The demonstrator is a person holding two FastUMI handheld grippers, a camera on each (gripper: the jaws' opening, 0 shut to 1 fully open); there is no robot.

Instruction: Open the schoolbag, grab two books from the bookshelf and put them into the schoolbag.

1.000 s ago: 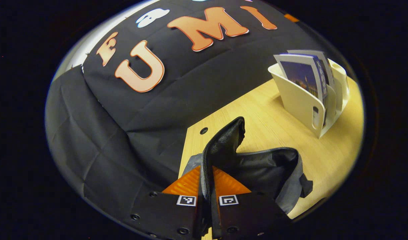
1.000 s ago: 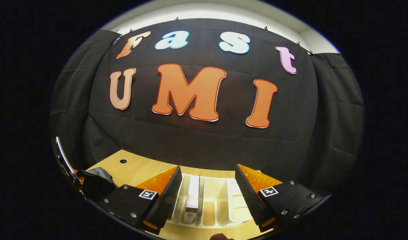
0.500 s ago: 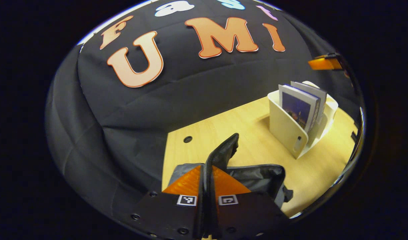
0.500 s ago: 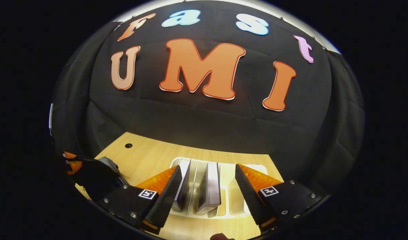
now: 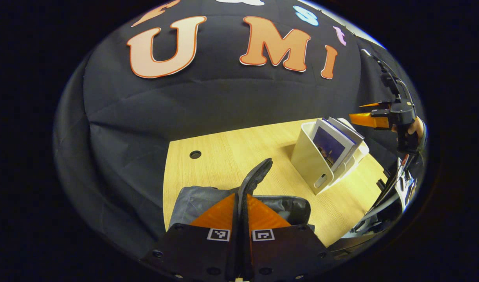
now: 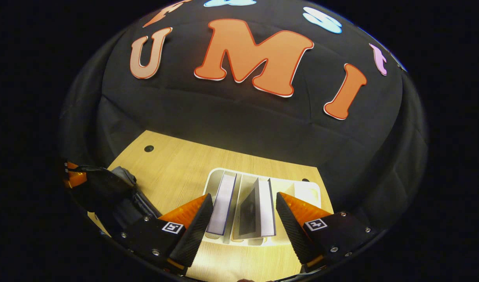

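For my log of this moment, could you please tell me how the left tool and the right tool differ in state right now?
The left tool is shut on the schoolbag flap, pinched between both fingers; the right tool is open and holds nothing. The left tool sits low over the schoolbag; the right tool hovers above the two books in the white bookshelf. Both are over the wooden table.

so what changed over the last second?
The right gripper, open, tilted down over the bookshelf, bringing both books between its fingers. The left gripper stayed shut on the schoolbag flap; nothing grasped or released.
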